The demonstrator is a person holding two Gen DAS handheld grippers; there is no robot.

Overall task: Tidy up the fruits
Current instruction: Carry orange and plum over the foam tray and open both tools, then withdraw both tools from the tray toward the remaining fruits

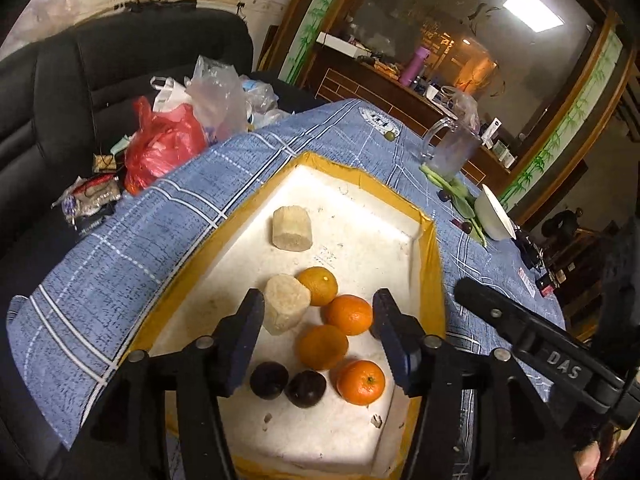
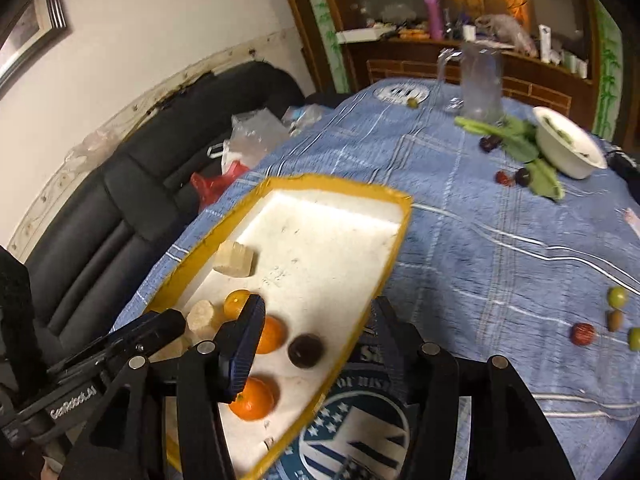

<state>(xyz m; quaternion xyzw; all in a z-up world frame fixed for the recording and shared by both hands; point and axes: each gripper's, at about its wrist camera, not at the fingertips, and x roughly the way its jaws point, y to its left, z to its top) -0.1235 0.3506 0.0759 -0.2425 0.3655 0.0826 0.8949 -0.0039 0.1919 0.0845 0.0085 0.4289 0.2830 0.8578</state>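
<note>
A white foam tray [image 1: 360, 216] with a yellow taped rim lies on the blue tablecloth; it also shows in the right wrist view [image 2: 320, 232]. In it lie several oranges [image 1: 322, 346], two dark plums [image 1: 306, 388] and two pale cut chunks [image 1: 291, 228]. My left gripper [image 1: 316, 336] is open and empty above the oranges. My right gripper [image 2: 316, 344] is open and empty over the tray's right rim, above a dark plum [image 2: 306, 350]. Loose small fruits [image 2: 582, 334] lie on the cloth at the right, and more [image 2: 506, 178] lie near the greens.
A white bowl [image 2: 568, 148], green leaves [image 2: 520, 148] and a clear plastic jug [image 2: 480, 80] stand at the table's far side. Plastic bags [image 1: 168, 140] sit on a black sofa [image 1: 80, 80] to the left. The other gripper's arm [image 1: 540, 344] crosses at the right.
</note>
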